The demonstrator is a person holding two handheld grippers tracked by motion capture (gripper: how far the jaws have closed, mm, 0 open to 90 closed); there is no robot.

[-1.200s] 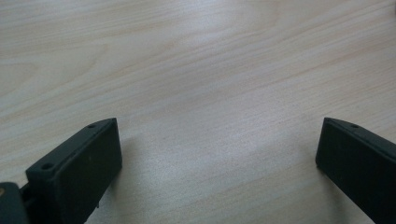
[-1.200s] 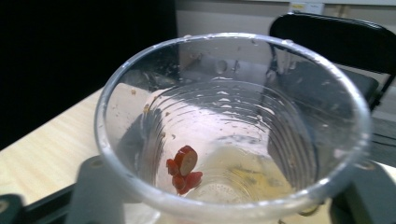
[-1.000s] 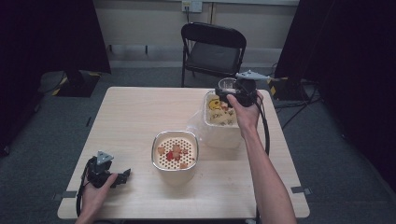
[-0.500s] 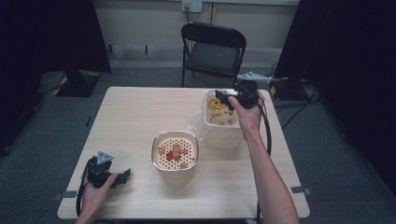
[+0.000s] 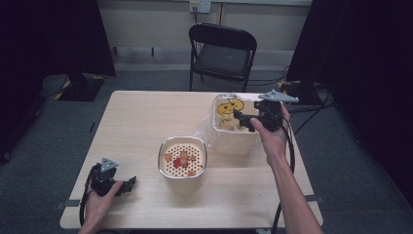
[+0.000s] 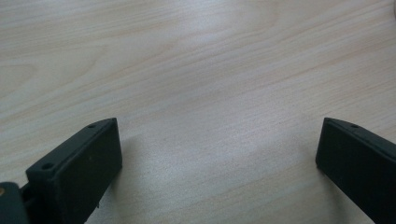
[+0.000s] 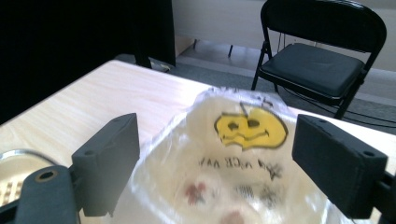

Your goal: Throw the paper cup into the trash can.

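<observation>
The right gripper [image 5: 243, 119] is hovering with jaws spread wide over the one clear plastic bag printed with a yellow smiley face [image 7: 250, 126], lining the one white bin [image 5: 234, 141] near the light wooden table's [image 5: 146, 117] far right corner. Closing on the bag's rim alone seems wisest. One round perforated metal bowl [image 5: 182, 158] holding red pieces is sitting mid-table. The left gripper [image 5: 127, 185] is resting agape and empty by the near left corner.

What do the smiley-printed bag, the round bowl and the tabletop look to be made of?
Bag: thin clear plastic film, glossy; it crinkles, and its smiley print shows through. Bowl: probably metal, going by its shiny silver rim; the perforated cream insert inside looks like plastic, though that is uncertain. Table: pale wood or wood-look laminate with a matte finish and visible grain lines.
</observation>
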